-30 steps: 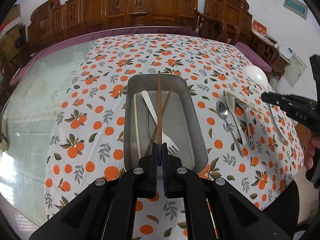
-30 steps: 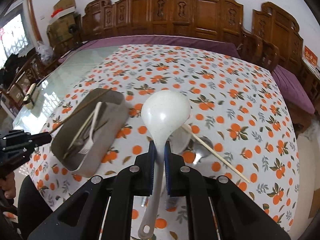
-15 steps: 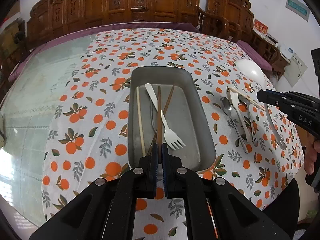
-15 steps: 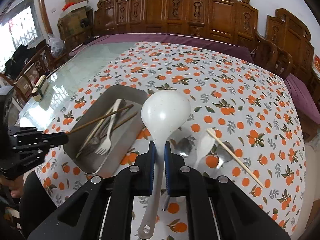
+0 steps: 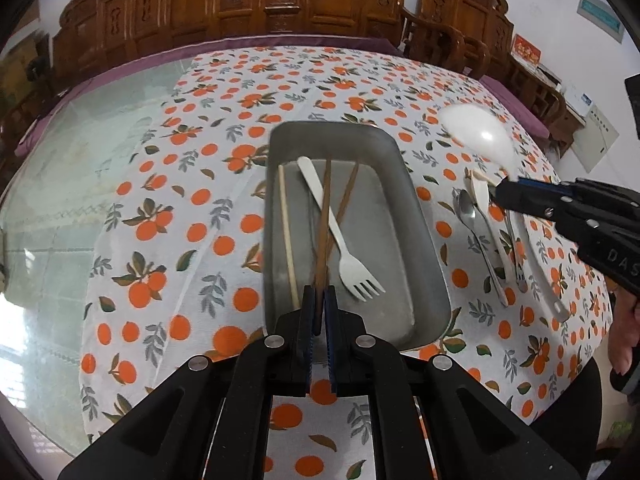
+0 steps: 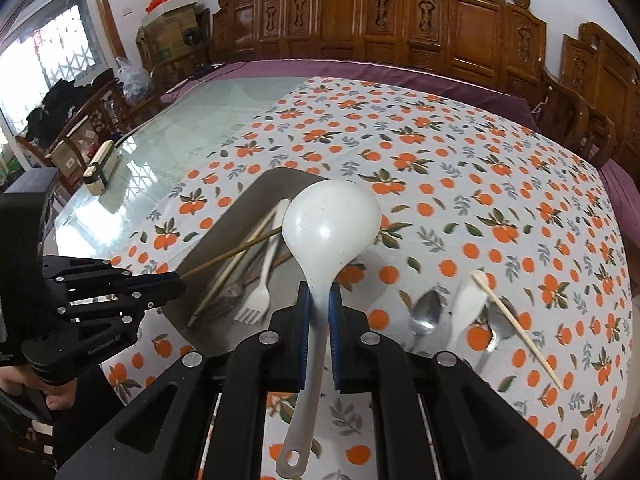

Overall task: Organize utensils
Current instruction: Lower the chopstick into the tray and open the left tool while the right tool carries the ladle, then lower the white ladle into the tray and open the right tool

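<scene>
My left gripper (image 5: 319, 300) is shut on the near end of a dark brown chopstick (image 5: 325, 216), which slopes down into the grey metal tray (image 5: 420, 220). Lying in the tray are a pale chopstick (image 5: 286, 232), a white plastic fork (image 5: 340, 236) and a second brown chopstick (image 5: 347, 196). My right gripper (image 6: 319, 300) is shut on the handle of a white ladle (image 6: 332, 228), whose bowl hangs over the tray's (image 6: 224, 240) right rim. In the right wrist view the left gripper (image 6: 178, 280) holds its chopstick (image 6: 232, 254) over the tray.
On the orange-print tablecloth (image 6: 440, 184), right of the tray, lie a metal spoon (image 6: 428, 312), a white spoon (image 6: 468, 308), another metal utensil (image 6: 498, 332) and a pale chopstick (image 6: 516, 328). Bare glass tabletop (image 6: 192, 128) lies left, with a small box (image 6: 98, 168). Carved wooden chairs (image 6: 400, 16) line the far side.
The brown chopstick's far end has sunk from above the tray's far rim into the tray. My right gripper has carried the ladle leftward, from over the loose spoons to the tray's edge.
</scene>
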Motion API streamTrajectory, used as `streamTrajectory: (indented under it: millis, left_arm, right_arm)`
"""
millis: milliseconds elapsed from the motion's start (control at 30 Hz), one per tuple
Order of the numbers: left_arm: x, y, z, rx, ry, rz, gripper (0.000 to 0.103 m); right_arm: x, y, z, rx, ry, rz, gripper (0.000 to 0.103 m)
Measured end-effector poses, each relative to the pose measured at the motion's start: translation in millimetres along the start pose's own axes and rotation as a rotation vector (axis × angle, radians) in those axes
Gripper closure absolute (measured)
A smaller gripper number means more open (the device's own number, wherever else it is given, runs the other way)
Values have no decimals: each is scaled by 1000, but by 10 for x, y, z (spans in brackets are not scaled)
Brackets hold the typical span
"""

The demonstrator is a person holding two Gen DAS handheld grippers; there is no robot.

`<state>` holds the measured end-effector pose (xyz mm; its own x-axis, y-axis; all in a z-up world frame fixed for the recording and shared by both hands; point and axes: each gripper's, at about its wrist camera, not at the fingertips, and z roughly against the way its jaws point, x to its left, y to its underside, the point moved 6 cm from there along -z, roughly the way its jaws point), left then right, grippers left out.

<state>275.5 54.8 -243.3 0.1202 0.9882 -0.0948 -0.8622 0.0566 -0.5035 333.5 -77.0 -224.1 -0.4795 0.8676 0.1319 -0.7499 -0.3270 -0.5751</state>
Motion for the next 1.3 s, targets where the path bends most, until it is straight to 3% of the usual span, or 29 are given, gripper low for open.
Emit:
streamTrajectory:
  millis: [167,400,467,633,967,1300]
  left_arm:
    - [123,-37,76,-17,2,22,90]
    - [218,-89,209,-46,-9,33,87]
    - [260,-100,264,-58,-16,38,78]
    - [403,-123,414,-84,-51,47,71]
    - [629,-129,604,-104,-92,67,71]
    - [538,-142,656,-108,-99,56,70]
  right_arm:
    - [158,-86,-111,6,-14,20,93]
    - [306,-230,-308,15,-50,8,93]
    - [336,-276,-398,21,-64,-3,93]
    - [432,-360,-682,45,-83,-21,92]
    - [561,-267,-1094,110,-69,-6,91]
    - [425,-253,-927,75,-90,-12,90]
